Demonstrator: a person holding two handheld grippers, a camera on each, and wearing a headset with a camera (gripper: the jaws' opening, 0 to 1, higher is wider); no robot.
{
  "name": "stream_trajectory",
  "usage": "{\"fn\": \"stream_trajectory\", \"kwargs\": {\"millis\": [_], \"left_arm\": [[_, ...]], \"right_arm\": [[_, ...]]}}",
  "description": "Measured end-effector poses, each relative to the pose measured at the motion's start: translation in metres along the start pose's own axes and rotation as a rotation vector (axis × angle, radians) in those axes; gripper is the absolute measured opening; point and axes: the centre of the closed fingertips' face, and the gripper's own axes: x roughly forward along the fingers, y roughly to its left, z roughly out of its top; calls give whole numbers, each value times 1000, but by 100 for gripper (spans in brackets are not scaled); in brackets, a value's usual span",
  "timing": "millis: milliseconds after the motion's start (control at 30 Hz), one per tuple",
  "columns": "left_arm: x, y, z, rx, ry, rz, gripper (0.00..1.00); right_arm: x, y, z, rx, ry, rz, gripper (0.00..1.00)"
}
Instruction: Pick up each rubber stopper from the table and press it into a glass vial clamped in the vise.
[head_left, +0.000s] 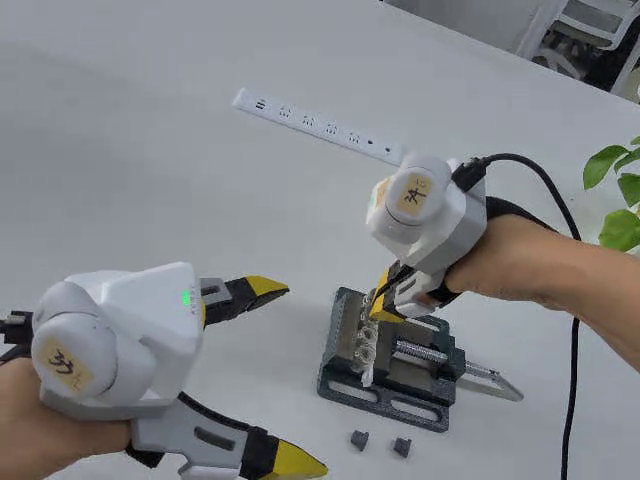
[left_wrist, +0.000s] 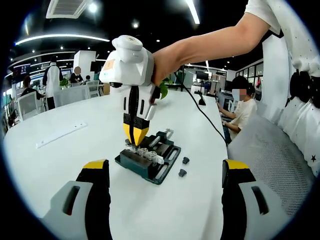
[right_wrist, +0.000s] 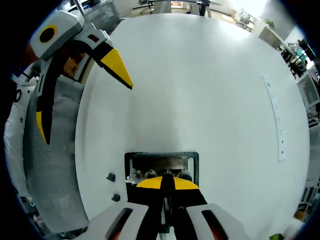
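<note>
A dark green vise (head_left: 432, 392) (left_wrist: 160, 165) (right_wrist: 162, 159) stands on the white table and clamps a row of small glass vials (head_left: 366, 352) (left_wrist: 148, 154) (right_wrist: 150, 175). My right gripper (head_left: 384, 304) (left_wrist: 136, 137) (right_wrist: 167, 183) is shut and points straight down, with its yellow tips on the middle of the vial row. The tips hide whatever lies beneath them. Two dark rubber stoppers (head_left: 359, 438) (head_left: 402, 447) (left_wrist: 185, 160) (right_wrist: 110, 176) lie on the table beside the vise. My left gripper (head_left: 280, 375) (left_wrist: 165, 165) (right_wrist: 85, 107) hangs open, apart from the vise, with nothing between its jaws.
A white power strip (head_left: 320, 125) (left_wrist: 60, 135) (right_wrist: 276, 117) lies farther back on the table. A black cable (head_left: 572, 330) trails from the right gripper. Green plant leaves (head_left: 615, 190) sit at the right edge. People sit at desks beyond the table.
</note>
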Motion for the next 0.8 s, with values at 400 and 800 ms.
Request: {"fn": "stream_trajectory", "kwargs": {"millis": [400, 800], "left_arm": [[4, -8, 4, 9, 6, 0, 92], [2, -10, 5, 13, 16, 2, 92]], "right_arm": [[0, 0, -2, 24, -57, -18, 1], [-2, 0, 0, 36, -90, -26, 0]]}}
